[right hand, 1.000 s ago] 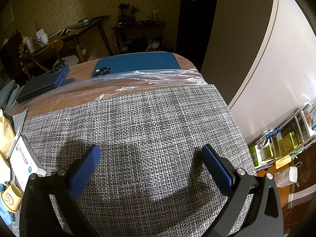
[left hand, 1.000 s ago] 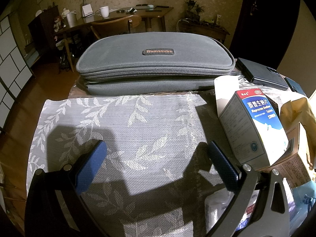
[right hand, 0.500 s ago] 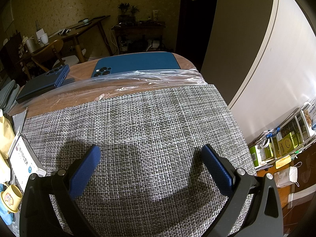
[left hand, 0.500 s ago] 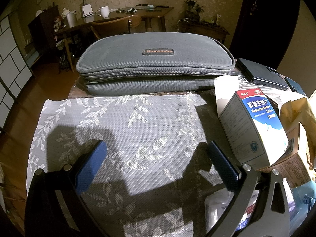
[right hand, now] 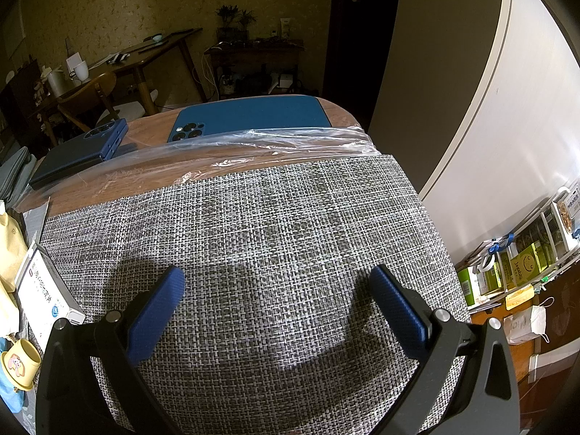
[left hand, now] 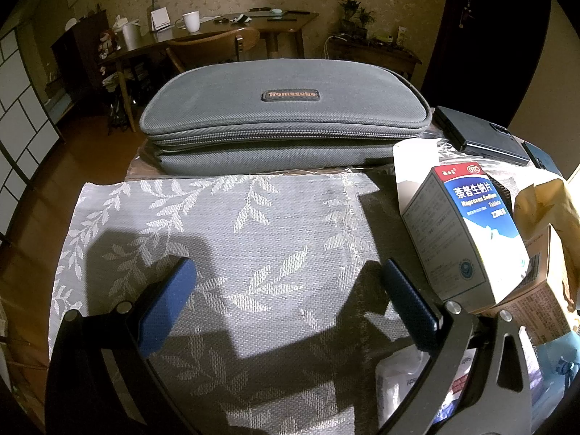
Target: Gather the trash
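Observation:
My left gripper [left hand: 286, 272] is open and empty above a leaf-patterned grey placemat [left hand: 232, 224]. To its right lies a pile of trash: a blue-and-white medicine box [left hand: 467, 232], a brown carton [left hand: 543, 290], a yellow paper bag [left hand: 547, 203] and white packets [left hand: 402, 380] under the right finger. My right gripper [right hand: 275, 275] is open and empty above a woven grey placemat [right hand: 253, 224]. The same pile shows at the left edge of the right wrist view: a white medicine box [right hand: 43, 290], the yellow bag [right hand: 11, 243] and a small yellow cup [right hand: 18, 362].
A grey zippered case [left hand: 286, 116] lies behind the leaf mat. A dark folding phone [left hand: 478, 137] [right hand: 79, 148] and a blue phone [right hand: 250, 116] lie at the back. Clear plastic film [right hand: 253, 145] edges the woven mat. The table drops off at right; boxes [right hand: 514, 261] sit on the floor.

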{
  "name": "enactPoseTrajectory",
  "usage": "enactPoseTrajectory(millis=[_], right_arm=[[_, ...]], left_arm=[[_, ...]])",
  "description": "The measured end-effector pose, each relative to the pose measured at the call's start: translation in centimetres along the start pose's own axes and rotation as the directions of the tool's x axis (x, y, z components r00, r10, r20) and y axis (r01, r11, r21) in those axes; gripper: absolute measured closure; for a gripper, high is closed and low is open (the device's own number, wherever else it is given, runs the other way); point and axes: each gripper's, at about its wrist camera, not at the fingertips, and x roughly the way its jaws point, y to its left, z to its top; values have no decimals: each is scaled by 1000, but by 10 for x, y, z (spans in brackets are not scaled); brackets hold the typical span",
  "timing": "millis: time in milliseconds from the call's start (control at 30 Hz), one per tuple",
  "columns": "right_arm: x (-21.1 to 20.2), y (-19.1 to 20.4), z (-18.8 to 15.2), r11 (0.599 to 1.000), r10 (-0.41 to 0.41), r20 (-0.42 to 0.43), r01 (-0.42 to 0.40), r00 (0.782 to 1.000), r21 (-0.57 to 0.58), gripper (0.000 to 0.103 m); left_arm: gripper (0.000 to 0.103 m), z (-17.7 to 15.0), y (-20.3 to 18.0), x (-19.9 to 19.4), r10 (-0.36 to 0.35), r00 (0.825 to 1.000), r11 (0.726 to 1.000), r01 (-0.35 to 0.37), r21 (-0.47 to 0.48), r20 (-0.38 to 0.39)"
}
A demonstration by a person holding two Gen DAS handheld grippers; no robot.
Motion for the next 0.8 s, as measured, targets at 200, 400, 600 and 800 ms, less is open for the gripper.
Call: enactPoseTrajectory(millis=[200, 400, 600, 800], right_arm=[[-6, -3, -1, 999, -1, -40, 3, 999, 44, 4], [-68, 8, -9, 994, 100, 69, -102, 993, 35, 4], [-115, 71, 10, 930, 367, 56, -366, 929, -24, 4], [-94, 152, 22, 852, 520, -128, -524, 844, 4, 4]], left_arm=[[1, 2, 14, -13, 37, 998, 999, -37, 17, -47], [1, -22, 7, -98, -34, 993, 991, 19, 134, 110], [1, -55, -77, -172, -314, 939, 848, 211, 486, 140], [1, -102, -165, -162, -255, 955, 607, 36, 794, 152]])
